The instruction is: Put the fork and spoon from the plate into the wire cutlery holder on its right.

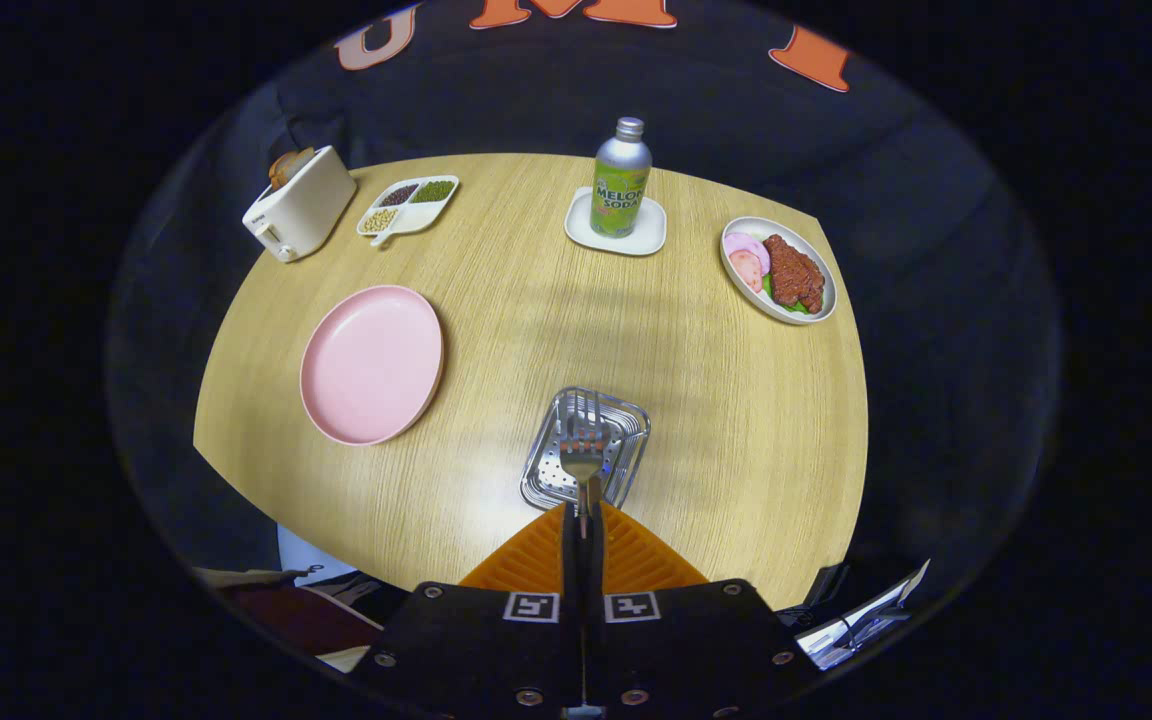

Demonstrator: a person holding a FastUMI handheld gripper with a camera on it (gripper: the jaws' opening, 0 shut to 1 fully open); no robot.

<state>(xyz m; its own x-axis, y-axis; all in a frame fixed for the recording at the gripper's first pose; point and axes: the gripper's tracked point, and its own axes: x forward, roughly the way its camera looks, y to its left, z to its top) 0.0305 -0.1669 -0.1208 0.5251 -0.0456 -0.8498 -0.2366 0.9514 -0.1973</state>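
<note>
Gripper (583, 515): fingers clenched together, both pressing on the fork's handle.
Fork (583, 452): held between the fingertips, tines pointing far, its head over the wire cutlery holder.
Wire cutlery holder (626, 440): on the wooden table (736, 420), just ahead of the fingers; whether a spoon lies inside cannot be told.
Pink plate (371, 362): left of the holder, bare.
Far side: toaster (298, 203) and divided dish (408, 206) at left, soda bottle (621, 180) on a white coaster (648, 240) in the middle, dish of meat (778, 270) at right.
</note>
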